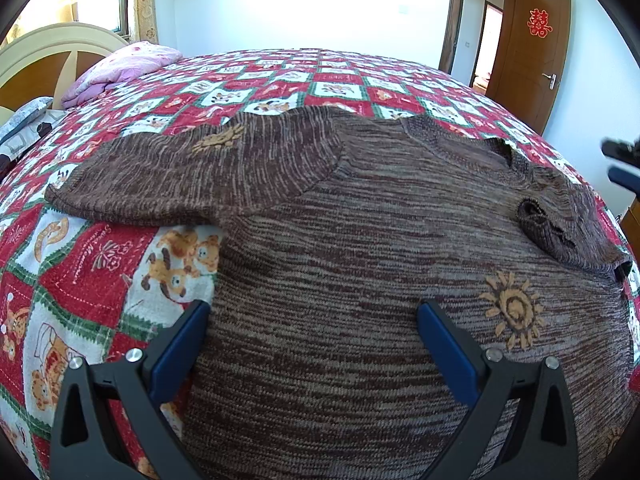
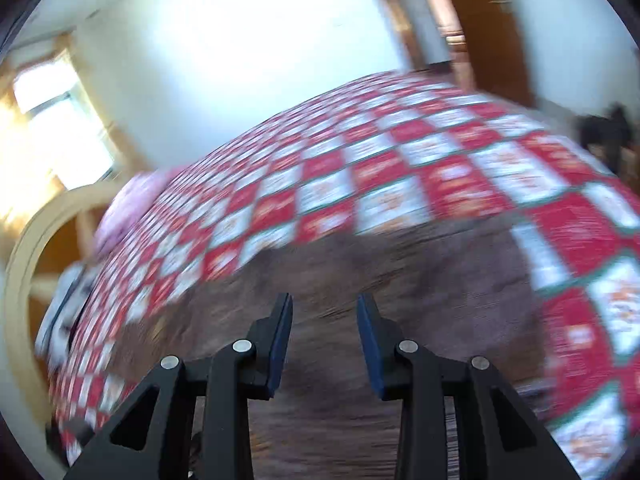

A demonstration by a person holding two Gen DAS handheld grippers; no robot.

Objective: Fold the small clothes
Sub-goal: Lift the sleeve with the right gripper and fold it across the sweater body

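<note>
A brown knitted sweater (image 1: pixel 360 240) with orange sun patches lies spread on the bed. One sleeve stretches out to the left, the other is folded in over the body at the right. My left gripper (image 1: pixel 314 308) hangs over the sweater's lower part, its blue pads wide apart and nothing between them. In the right wrist view, which is blurred, my right gripper (image 2: pixel 324 300) stands partly open above the sweater (image 2: pixel 360 272), with no cloth between its fingers. The right gripper (image 1: pixel 622 156) also shows as a dark blurred shape at the right edge of the left wrist view.
A red, white and green checked quilt (image 1: pixel 120 264) covers the bed. A pink pillow (image 1: pixel 120 68) and a cream headboard (image 1: pixel 48 48) sit at the far left. A brown door (image 1: pixel 532 60) stands open at the back right.
</note>
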